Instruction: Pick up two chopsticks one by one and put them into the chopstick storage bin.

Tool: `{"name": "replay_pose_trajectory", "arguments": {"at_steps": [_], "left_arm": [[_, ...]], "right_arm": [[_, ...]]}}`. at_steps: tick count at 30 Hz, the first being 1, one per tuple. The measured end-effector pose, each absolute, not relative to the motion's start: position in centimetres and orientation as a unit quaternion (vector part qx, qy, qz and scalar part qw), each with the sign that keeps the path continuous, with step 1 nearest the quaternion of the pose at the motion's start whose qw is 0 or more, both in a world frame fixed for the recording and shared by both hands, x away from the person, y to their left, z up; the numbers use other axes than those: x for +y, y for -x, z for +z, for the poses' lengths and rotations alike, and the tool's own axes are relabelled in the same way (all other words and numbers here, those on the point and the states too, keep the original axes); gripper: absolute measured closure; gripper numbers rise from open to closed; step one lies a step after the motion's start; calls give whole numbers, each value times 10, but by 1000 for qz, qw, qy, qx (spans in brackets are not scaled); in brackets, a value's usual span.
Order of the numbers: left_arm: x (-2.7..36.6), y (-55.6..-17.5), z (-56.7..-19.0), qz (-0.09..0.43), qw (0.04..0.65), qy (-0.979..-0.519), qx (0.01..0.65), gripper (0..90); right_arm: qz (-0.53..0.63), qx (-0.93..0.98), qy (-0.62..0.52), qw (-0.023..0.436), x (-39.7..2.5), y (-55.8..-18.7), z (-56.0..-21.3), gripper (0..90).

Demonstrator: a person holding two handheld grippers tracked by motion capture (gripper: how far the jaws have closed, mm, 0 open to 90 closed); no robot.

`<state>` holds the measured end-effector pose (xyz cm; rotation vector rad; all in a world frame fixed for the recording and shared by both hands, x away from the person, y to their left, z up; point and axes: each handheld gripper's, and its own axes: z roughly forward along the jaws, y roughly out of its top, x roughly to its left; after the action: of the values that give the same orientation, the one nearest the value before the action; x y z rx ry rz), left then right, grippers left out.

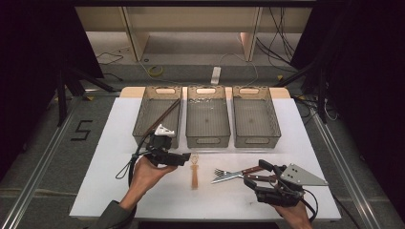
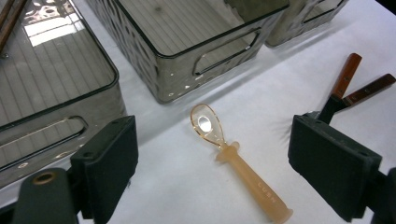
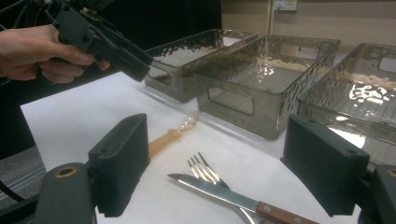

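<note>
Sorting cutlery into bins, it seems. Left gripper (image 1: 184, 159) hovers, jaws wide apart, above the translucent amber plastic spoon (image 2: 233, 156), which lies flat on the white tabletop (image 1: 119, 143) at centre frame in the left gripper view, below the three smoky transparent plastic bins (image 1: 207, 138). Right gripper (image 1: 255, 174), jaws also apart and empty, sits beside the wooden-handled knife (image 3: 219, 193) and fork (image 3: 203, 170), lower right of the high view. Judged step: approach. Next: lower, straddle the spoon's handle, close.

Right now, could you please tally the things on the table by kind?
Bins: 3
Spoons: 1
Forks: 1
Knives: 1
Chopsticks: 1 pair, leaning in the left bin
Total: 7
</note>
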<state>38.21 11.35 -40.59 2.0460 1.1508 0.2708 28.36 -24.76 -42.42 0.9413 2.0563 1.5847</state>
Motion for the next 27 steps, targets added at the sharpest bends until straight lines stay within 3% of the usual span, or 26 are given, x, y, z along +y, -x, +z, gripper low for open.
{"name": "replay_pose_trajectory", "arguments": {"at_steps": [27], "left_arm": [[84,-364,-428,84,349,-827,433,160]], "right_arm": [[561,730,-339,194,-250,-285,-426,229]]}}
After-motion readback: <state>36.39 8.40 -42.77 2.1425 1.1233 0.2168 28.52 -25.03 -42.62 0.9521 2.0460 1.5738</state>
